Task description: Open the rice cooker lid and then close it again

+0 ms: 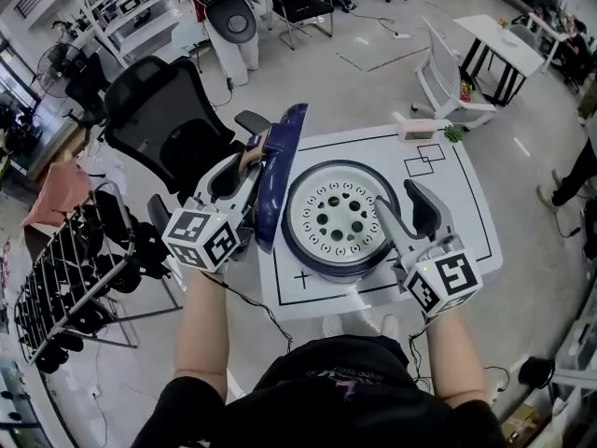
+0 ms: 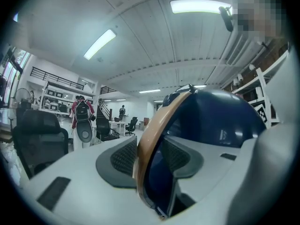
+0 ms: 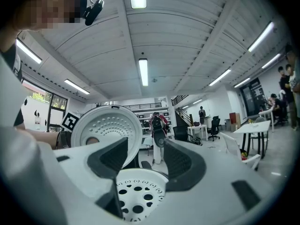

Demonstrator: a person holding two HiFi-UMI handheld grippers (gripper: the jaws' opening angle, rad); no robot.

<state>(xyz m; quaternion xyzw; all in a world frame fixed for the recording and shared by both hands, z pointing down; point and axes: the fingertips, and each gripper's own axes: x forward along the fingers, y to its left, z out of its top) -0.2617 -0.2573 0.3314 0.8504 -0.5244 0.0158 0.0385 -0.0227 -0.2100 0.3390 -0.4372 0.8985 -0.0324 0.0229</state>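
the rice cooker (image 1: 340, 220) sits on the bench (image 1: 471, 215), its lid (image 1: 283, 161) standing upright at the left. the left gripper (image 1: 247, 168) pinches the lid's rim between its fingers. the right gripper (image 1: 403, 215) hovers beside the pot, fingers spread and empty. to close it well, the left hand should probably follow the hinge's arc, with a firm pinch until the lid latches.

Navy lid (image 1: 281, 168), tan rim; white disc (image 1: 338, 218), round holes.
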